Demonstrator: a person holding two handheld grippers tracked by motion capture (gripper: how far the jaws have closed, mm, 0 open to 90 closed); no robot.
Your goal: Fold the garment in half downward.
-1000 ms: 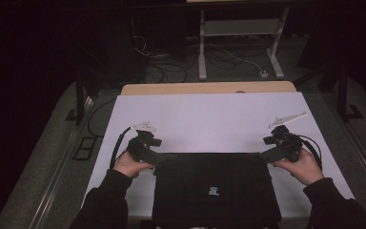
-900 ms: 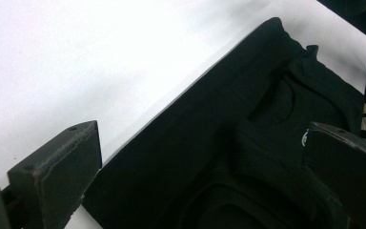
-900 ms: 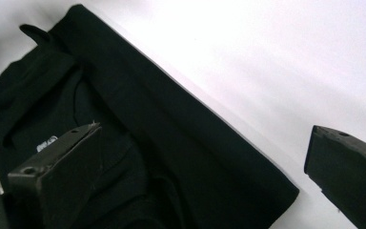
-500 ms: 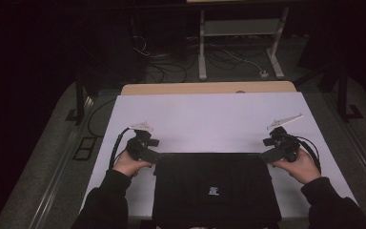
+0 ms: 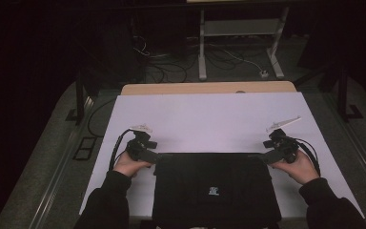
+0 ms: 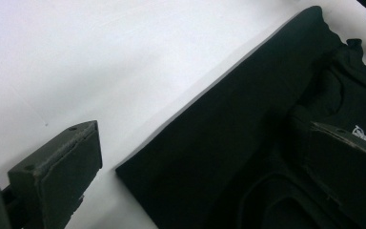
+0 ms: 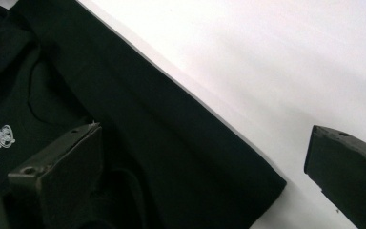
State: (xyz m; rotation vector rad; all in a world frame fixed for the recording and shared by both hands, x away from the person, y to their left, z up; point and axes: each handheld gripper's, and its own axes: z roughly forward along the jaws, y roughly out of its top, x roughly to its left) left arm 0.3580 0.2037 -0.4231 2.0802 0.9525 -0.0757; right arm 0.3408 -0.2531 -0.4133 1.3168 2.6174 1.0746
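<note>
1. High view: left gripper (image 5: 153,157), black, two-jawed, held in the person's left hand (image 5: 129,164), sits at the far left corner of a folded black fabric garment with a small white logo (image 5: 214,191). Its jaws point toward 3 o'clock, onto the cloth edge.
2. High view: right gripper (image 5: 262,156), held in the right hand (image 5: 298,167), sits at the garment's far right corner, jaws pointing toward 9 o'clock. The garment lies at the 6 o'clock edge of the white-covered table (image 5: 209,119), between the two hands.
3. Left gripper view: jaws spread wide. One jaw rests over the bare white table at 8 o'clock; the other is over the garment (image 6: 248,143) at 4 o'clock. The folded corner lies between them, not pinched.
4. Right gripper view: jaws likewise spread. One jaw is over the garment (image 7: 138,124) at 8 o'clock, near the white logo; the other is over the white table at 4 o'clock. The cloth corner points into the gap, ungripped.
</note>
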